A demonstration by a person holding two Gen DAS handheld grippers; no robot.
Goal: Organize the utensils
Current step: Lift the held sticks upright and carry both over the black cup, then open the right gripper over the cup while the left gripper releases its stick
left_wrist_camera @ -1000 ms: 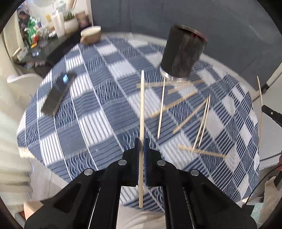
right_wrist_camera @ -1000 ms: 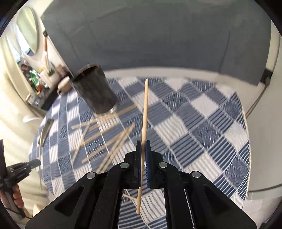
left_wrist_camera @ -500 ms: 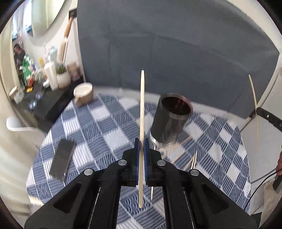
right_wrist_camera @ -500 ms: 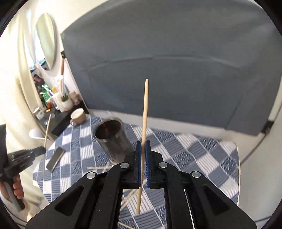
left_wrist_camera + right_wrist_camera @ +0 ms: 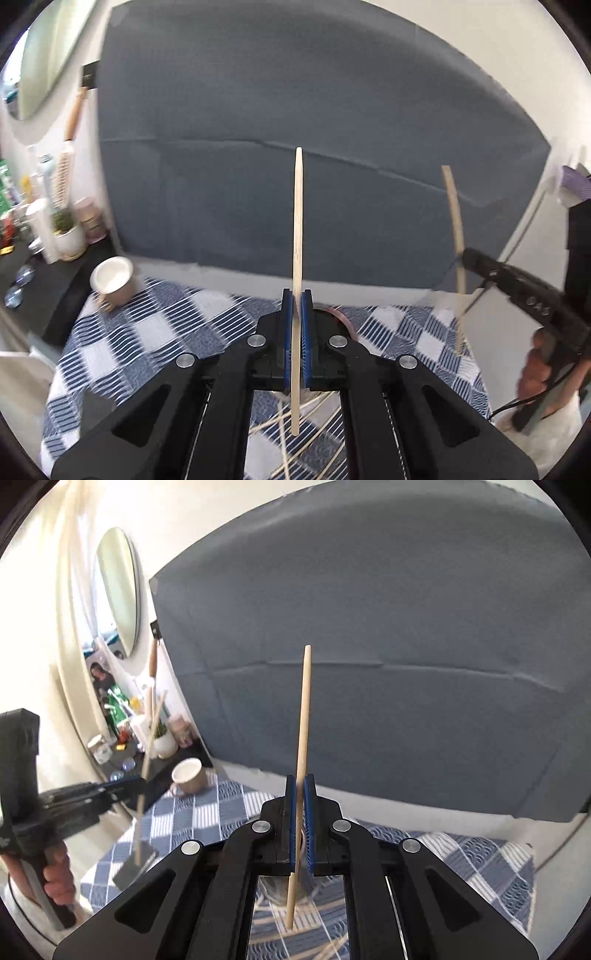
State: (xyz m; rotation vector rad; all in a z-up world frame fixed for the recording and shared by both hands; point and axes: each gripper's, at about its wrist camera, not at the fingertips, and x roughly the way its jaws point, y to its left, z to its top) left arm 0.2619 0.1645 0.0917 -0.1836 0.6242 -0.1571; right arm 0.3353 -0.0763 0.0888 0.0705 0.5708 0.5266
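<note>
chopsticks stand upright, one clamped in each hand-held gripper, left (image 5: 295, 325) and right (image 5: 300, 812); we see the holder's rim (image 5: 341, 317) just below our left one.

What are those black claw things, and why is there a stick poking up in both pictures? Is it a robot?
No robot: a person holds a pinching tool in each hand, and each tool has a small camera looking along its two fingers. One picture comes from the left gripper, the other from the right gripper. Each tool is squeezed shut on one wooden chopstick: the left chopstick and the right chopstick. In each picture you can see the other tool out at the side, with its hand. Below is a table with a blue and white checked cloth. More chopsticks lie loose on it, and a cream cup stands at the far edge.
</note>
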